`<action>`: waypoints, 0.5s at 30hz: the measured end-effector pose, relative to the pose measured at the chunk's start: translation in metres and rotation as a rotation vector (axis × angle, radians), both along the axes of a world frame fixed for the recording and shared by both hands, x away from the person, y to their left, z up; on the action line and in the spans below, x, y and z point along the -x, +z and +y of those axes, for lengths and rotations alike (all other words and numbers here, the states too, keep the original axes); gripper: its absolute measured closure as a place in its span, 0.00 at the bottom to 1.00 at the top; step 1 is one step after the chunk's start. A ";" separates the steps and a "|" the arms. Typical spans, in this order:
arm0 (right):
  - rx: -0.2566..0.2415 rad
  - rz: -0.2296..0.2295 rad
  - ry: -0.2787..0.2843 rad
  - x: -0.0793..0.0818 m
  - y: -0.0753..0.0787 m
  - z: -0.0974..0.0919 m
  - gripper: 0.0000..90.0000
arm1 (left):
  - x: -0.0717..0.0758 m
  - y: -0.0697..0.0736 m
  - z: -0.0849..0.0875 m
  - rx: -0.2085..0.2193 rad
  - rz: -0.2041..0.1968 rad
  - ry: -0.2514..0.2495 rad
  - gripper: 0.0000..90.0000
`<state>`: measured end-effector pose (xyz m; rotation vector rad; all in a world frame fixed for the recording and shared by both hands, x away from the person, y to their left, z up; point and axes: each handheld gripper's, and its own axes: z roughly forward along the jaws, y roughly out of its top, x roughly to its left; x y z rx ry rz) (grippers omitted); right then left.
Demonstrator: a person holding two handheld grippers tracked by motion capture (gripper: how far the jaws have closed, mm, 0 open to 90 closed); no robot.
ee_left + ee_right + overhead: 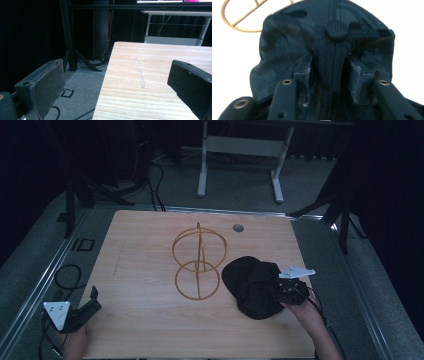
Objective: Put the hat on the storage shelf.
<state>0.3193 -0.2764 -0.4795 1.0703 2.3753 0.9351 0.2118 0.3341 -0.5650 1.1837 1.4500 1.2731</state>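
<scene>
Lower right of the high view, on the wooden table (150, 320), lies a black cap (252, 287), crumpled, its crown toward the person's side. Right gripper (285, 292) is down on it; in the right gripper view (329, 75) a ridge of cap fabric w/ the top button (336, 31) sits pinched between the two jaws, pads pressing it from both sides, so narrowed and holding cloth.

Just left of the cap, centre of the high view, stands a wire stand (198, 261), gold-coloured: two flat rings one above the other plus an upright ring through them. Its lower ring is near the cap's edge, can't tell if touching. Part of that ring shows upper left in the right gripper view (239, 23). Nothing lies between gripper and cap.

Left gripper (82, 312) rests at the lower left, by the table's corner, jaws wide apart w/ nothing between them; the left gripper view (115, 87) looks along the table's edge.

Tabletop is pale wood grain, w/ a round grey grommet (238, 227) near the far edge. Beyond: grey carpet, cables, a white desk frame (240, 165), black curtains, dim room.
</scene>
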 end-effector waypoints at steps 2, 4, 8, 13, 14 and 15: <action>-0.010 0.006 0.006 -0.001 -0.003 0.000 0.74 | 0.000 0.000 0.000 0.000 -0.001 -0.001 0.02; -0.018 0.003 0.008 -0.001 -0.004 0.000 0.79 | 0.000 0.000 0.000 0.002 -0.002 -0.002 0.02; -0.035 -0.008 -0.017 -0.001 -0.004 0.000 0.91 | 0.000 0.000 0.001 0.005 -0.003 -0.003 0.02; -0.060 -0.028 -0.057 -0.002 0.000 0.001 0.96 | 0.000 0.000 0.001 0.007 -0.001 -0.004 0.02; -0.065 -0.031 -0.060 -0.002 0.001 0.001 0.96 | 0.000 0.000 0.001 0.007 -0.001 -0.003 0.02; -0.069 -0.032 -0.061 -0.002 0.002 0.002 0.96 | 0.000 0.000 0.001 0.007 -0.002 -0.004 0.02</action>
